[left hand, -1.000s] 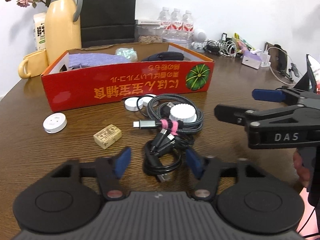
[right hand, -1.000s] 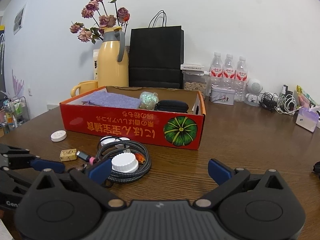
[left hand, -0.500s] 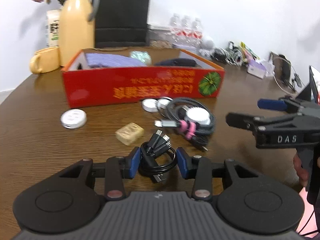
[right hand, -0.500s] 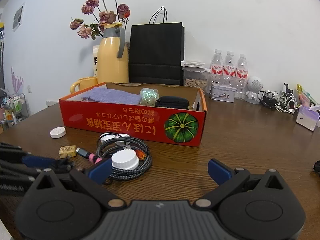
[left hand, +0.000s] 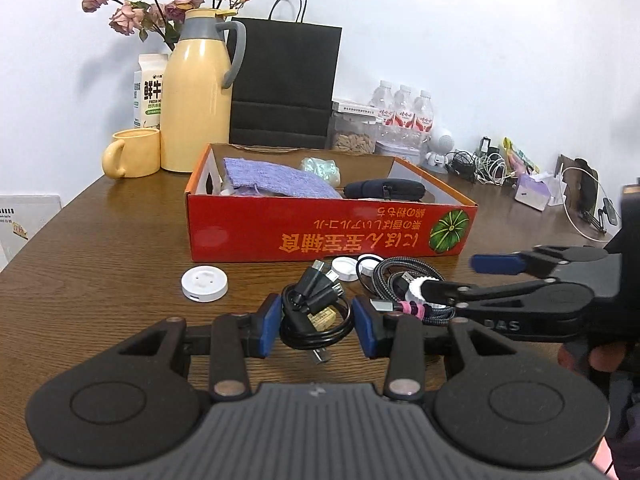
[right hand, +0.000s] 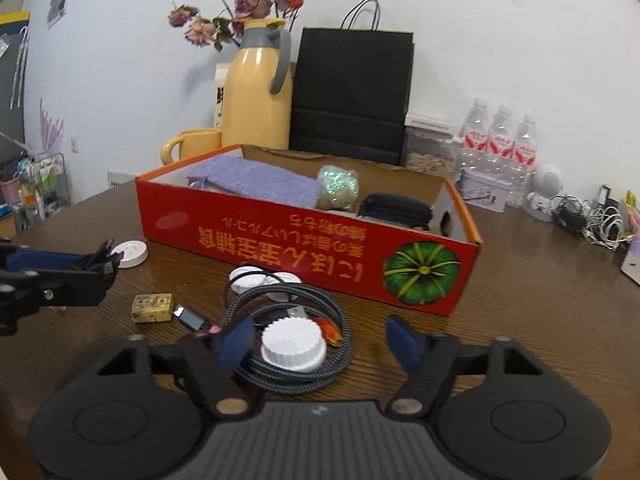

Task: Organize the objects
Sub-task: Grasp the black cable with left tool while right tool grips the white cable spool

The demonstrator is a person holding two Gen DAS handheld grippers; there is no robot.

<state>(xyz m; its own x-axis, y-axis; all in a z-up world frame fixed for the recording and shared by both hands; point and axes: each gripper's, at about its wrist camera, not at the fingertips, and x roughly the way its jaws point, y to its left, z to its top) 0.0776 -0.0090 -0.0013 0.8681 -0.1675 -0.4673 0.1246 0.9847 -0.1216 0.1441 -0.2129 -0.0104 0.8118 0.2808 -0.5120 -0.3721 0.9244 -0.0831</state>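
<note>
the left gripper (left hand: pixel 316 326) is closed on a coiled black cable bundle (left hand: pixel 310 312), which is pinched between its blue pads (left hand: pixel 269 324) and lifted clear of the brown wooden table (left hand: pixel 100 256). in the right wrist view the bundle's plugs (right hand: pixel 105 259) are seen sticking out past the left fingertips, above the table. a small tan block (right hand: pixel 153 307) lies on the table under that grip. the right gripper (right hand: pixel 322 338) is held spread wide over a coil of braided grey cable (right hand: pixel 296 328), on which a white ribbed cap (right hand: pixel 293 344) rests; nothing is held between its pads. two white round lids (right hand: pixel 260 276) lie just in front of the red cardboard box (right hand: pixel 304 248), touching the braided coil. a white disc (left hand: pixel 204 283) lies apart to the left. inside the box a purple cloth (left hand: pixel 276 178), a glittery green pouch (right hand: pixel 338 186) and a black zip case (left hand: pixel 384 190) are seen.
</note>
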